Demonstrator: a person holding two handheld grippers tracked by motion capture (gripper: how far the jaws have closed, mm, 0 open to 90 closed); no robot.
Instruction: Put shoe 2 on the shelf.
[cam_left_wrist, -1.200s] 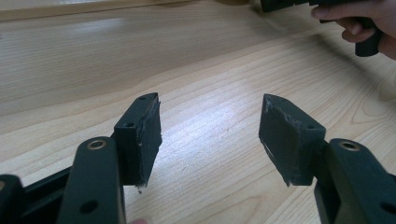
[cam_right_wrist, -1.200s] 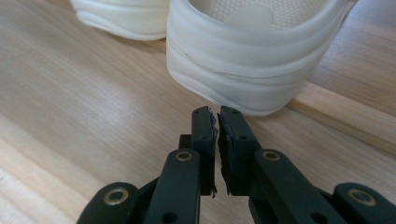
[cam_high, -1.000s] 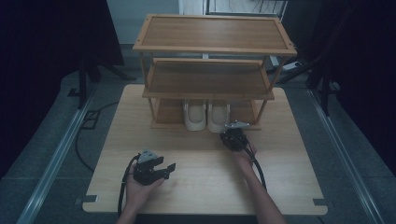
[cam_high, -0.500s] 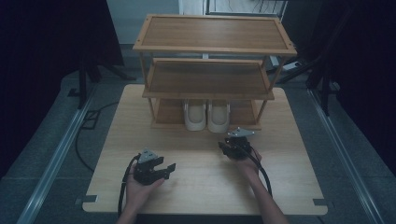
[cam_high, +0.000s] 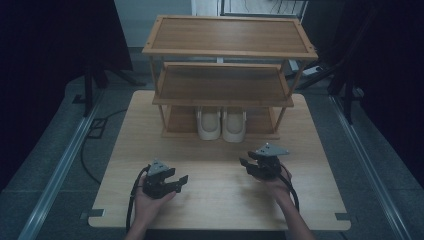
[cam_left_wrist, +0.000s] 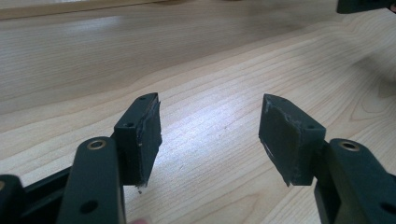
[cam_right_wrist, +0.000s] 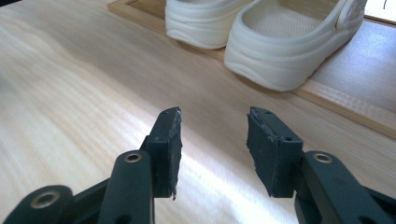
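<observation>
Pair of white clogs (cam_high: 221, 124) side by side on the bottom shelf of the wooden rack (cam_high: 229, 36), toes toward the table's near edge — judged already stowed, with little left beyond drawing the tools away. From the right gripper (cam_right_wrist: 212, 135), at about 1 o'clock and near, not touching; jaws apart, empty. Left gripper (cam_left_wrist: 210, 133) well apart from the clogs, low over the bare table (cam_high: 215, 200), jaws also apart and holding nothing. Against the earlier frames — right gripper pulled back toward 6 o'clock, farther from the rack; left gripper unchanged; clogs unmoved.
</observation>
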